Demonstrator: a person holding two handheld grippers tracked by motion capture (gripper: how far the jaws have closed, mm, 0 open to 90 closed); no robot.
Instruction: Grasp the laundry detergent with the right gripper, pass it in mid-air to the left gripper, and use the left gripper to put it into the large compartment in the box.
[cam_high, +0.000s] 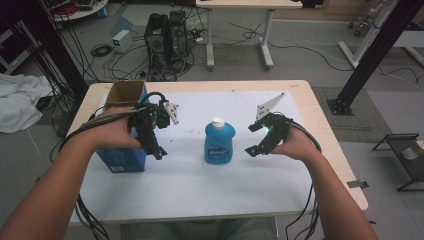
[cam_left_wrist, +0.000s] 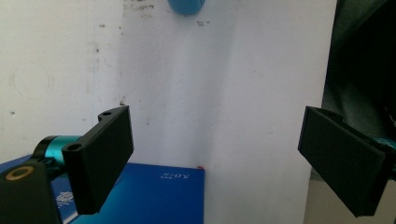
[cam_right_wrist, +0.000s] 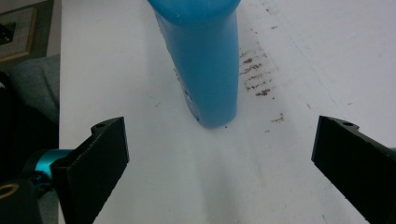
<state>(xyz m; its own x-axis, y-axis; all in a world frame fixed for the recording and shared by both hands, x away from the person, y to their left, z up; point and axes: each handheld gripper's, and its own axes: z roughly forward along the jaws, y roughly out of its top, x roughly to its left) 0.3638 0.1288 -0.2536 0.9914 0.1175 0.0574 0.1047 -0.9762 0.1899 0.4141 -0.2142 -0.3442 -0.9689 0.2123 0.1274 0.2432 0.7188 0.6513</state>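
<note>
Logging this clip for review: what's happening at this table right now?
A person sits at a white-topped table with a gripper in each hand. The right gripper, fingers open and empty, points at an upright blue bottle with a white cap in the middle of the table, not touching it. The left gripper, also open, hovers beside an open blue cardboard box.

- Probably a robotics lab or workshop.
- Computer towers (cam_high: 167, 37) and tangled cables (cam_high: 107, 52) sit on the grey floor.
- Black metal framing (cam_high: 372, 55) stands beside bare desks (cam_high: 240, 20).
</note>
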